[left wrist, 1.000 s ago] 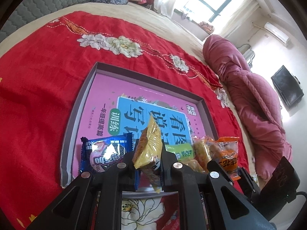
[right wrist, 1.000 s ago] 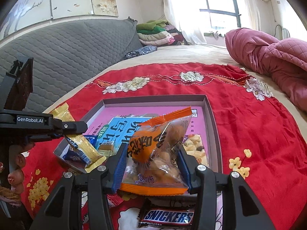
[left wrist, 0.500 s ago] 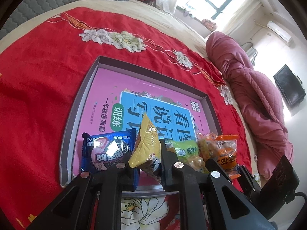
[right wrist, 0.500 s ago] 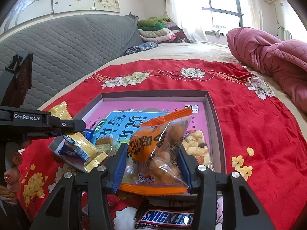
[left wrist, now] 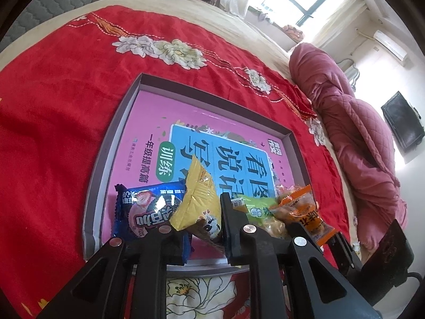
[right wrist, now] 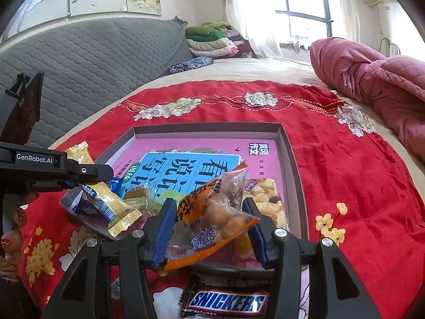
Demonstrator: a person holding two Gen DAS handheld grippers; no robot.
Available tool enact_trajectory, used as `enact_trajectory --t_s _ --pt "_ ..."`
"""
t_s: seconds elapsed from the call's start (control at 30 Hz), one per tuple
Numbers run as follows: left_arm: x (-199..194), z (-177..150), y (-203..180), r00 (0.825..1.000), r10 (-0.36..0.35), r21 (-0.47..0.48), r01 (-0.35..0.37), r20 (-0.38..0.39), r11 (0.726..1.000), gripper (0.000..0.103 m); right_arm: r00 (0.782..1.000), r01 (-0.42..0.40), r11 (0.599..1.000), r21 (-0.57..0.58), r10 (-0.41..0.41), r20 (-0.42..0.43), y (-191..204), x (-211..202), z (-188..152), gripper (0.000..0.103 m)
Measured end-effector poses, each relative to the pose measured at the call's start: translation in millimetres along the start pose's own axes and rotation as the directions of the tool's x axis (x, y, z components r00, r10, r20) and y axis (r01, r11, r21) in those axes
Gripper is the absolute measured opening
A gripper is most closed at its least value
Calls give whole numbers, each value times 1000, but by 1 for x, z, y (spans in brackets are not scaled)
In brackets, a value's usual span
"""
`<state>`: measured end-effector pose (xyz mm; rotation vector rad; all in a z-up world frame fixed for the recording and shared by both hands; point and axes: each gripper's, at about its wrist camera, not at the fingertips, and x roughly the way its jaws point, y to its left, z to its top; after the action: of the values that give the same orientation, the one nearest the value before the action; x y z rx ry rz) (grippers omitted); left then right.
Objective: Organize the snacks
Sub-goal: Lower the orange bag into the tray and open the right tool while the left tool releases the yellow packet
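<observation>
- A shallow grey tray (left wrist: 111, 143) is lying on a red flowered blanket (left wrist: 53, 106) spread over a bed, with a pink and blue book (left wrist: 212, 148) lining its bottom.
- The left gripper (left wrist: 198, 220) is reaching over the tray's near edge; its fingers (left wrist: 231, 218) are opening, with a yellow snack packet (left wrist: 198, 196) sitting between them and leaning over a blue cookie packet (left wrist: 143, 210) in the tray.
- The right gripper (right wrist: 209, 228) is hanging over the tray's near right corner, its blue-padded fingers (right wrist: 166, 228) clamped on a clear and orange bag of round snacks (right wrist: 212, 212).
- A green packet (left wrist: 256, 207) and a bag of pale puffs (right wrist: 268, 194) are lying in the tray near the right side.
- A Snickers bar (right wrist: 228, 301) is lying on the blanket just outside the tray's near edge.
- A pink quilt (right wrist: 372, 79) is bunched up at the far right.
</observation>
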<state>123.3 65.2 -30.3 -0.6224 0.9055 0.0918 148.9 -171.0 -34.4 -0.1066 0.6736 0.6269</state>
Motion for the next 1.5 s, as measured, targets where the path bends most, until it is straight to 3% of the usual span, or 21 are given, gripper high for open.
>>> enact_trajectory --t_s 0.27,0.4,0.5,1.03,1.13,1.5 --pt "6 0 5 999 24 -12 -25 -22 1000 22 1000 2 1000 -4 -2 8 0 -2 0 52" --pt "5 1 6 999 29 -12 -29 -21 1000 41 1000 3 1000 -1 -3 13 -1 -3 1 53" --pt "3 2 5 999 38 -4 -38 -17 999 48 1000 4 1000 2 -4 15 -2 -4 0 54" --pt "-5 6 6 999 48 -6 -48 -7 999 57 999 19 1000 10 -19 34 -6 -8 2 59" --pt "-9 7 4 999 43 -1 -43 -1 999 64 999 24 1000 8 -25 38 -6 -9 3 60" --pt "-23 9 1 999 41 9 -42 24 999 66 998 9 1000 14 -10 63 -8 -14 4 63"
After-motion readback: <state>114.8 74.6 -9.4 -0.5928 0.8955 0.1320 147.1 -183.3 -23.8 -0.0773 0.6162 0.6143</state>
